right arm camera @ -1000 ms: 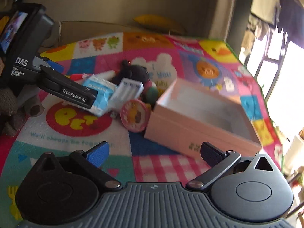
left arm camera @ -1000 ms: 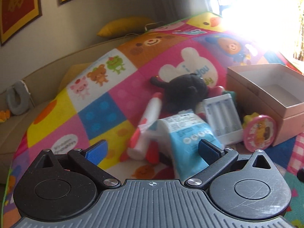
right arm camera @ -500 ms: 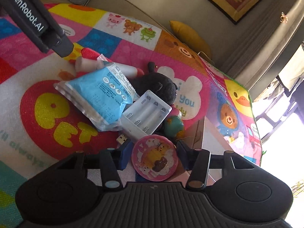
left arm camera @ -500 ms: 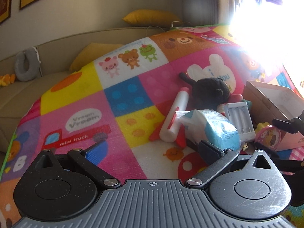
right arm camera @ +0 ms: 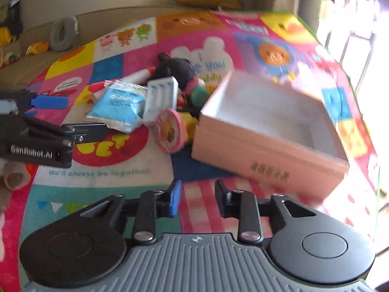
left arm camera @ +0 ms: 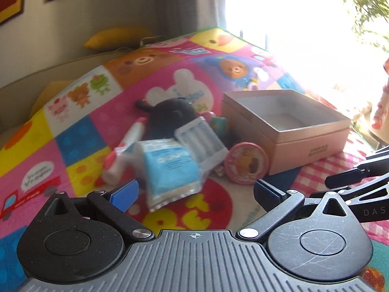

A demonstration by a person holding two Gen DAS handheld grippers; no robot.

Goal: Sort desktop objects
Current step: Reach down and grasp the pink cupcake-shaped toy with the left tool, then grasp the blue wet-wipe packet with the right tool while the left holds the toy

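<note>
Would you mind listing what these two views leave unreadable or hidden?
- Blue packet: print blurred, left wrist view.
- Pink box: side lettering smeared, right wrist view.
- Black plush toy: lower part hidden behind white battery case.
- Window area: washed out by glare.

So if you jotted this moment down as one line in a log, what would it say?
left hand-held gripper: open, empty | right hand-held gripper: closing, nothing between fingers | pink box: empty | pile beside box: unsorted
</note>
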